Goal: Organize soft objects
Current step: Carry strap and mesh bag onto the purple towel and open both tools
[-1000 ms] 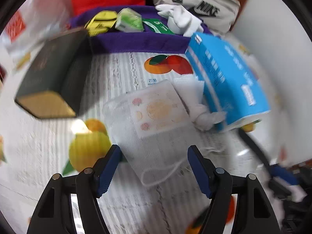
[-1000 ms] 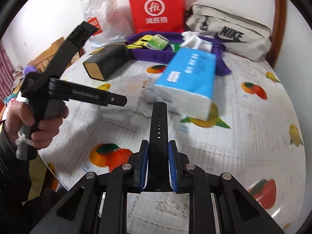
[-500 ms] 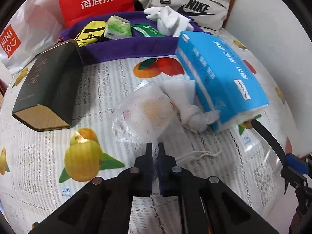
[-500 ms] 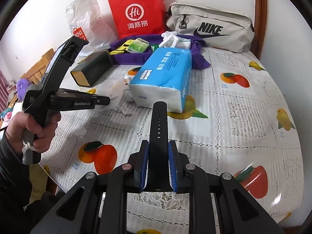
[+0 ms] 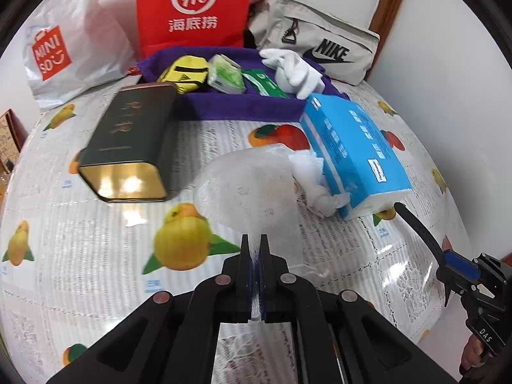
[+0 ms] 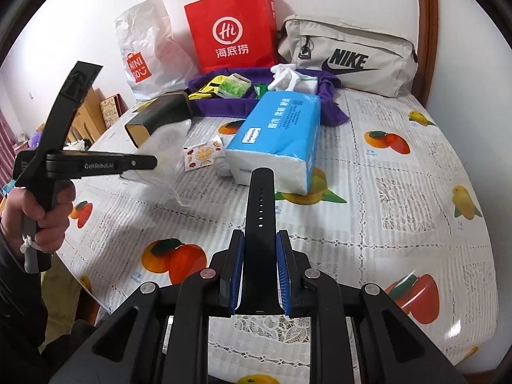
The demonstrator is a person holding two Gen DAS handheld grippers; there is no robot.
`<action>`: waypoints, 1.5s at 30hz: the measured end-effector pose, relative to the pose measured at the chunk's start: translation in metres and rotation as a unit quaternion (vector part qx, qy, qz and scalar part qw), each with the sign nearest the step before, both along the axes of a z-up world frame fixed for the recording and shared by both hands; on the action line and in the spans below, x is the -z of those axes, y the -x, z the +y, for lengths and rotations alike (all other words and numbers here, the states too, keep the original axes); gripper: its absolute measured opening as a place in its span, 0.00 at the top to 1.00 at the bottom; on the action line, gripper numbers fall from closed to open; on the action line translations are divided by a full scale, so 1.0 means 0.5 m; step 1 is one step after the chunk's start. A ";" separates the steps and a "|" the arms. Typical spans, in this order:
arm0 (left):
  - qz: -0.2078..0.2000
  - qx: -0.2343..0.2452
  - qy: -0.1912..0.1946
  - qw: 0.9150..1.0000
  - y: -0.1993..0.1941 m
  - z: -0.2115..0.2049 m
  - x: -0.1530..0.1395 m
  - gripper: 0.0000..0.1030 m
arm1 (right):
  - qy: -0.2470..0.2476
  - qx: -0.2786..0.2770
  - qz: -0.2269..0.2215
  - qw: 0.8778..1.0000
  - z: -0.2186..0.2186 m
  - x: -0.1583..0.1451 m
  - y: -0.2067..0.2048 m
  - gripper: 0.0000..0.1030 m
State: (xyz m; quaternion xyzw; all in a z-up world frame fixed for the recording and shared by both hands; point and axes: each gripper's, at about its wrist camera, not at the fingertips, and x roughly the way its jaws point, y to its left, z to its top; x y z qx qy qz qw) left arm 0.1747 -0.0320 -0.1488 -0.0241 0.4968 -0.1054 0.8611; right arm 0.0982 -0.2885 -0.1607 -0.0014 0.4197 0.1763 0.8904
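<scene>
— Where's the clear bag (image 5: pixel 246 188)?

— Pinched by its near edge between the fingers of the left gripper (image 5: pixel 255 249), which are pressed together on the film. The rest billows forward, just above the tablecloth (image 5: pixel 96 249) — lifted, I think, though the blur makes that hard to judge.

— What's around it?

— A crumpled white cloth (image 5: pixel 315 180) just to its right, against the blue tissue pack (image 5: pixel 355 150). To its left, the dark tin (image 5: pixel 128 140). Behind, the purple tray (image 5: pixel 243 108) with white gloves (image 5: pixel 294 72) and small packets.

— And the right gripper (image 6: pixel 260 246)?

— Clamped on a black strap (image 6: pixel 260 211) that sticks out forward over the tablecloth, pointing at the tissue pack — well apart from the bag.
</scene>
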 end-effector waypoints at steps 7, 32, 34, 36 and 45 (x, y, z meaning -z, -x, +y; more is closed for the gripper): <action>0.011 -0.029 0.011 0.999 0.022 0.060 0.001 0.97 | 0.007 0.000 -0.007 1.000 0.009 -0.013 0.006 0.80; 0.023 -0.092 0.020 0.995 0.057 0.210 -0.014 0.97 | -0.010 0.034 -0.009 0.999 0.027 -0.047 -0.011 0.80; 0.015 -0.091 0.020 0.995 0.050 0.212 -0.030 0.97 | -0.015 0.032 -0.015 0.999 0.028 -0.064 -0.016 0.80; 0.007 -0.092 0.024 0.995 0.040 0.215 -0.046 0.97 | -0.012 0.033 -0.022 0.999 0.031 -0.079 -0.023 0.80; -0.012 -0.093 0.027 0.995 -0.030 0.223 -0.102 0.97 | 0.002 0.017 -0.055 0.998 0.050 -0.141 -0.081 0.80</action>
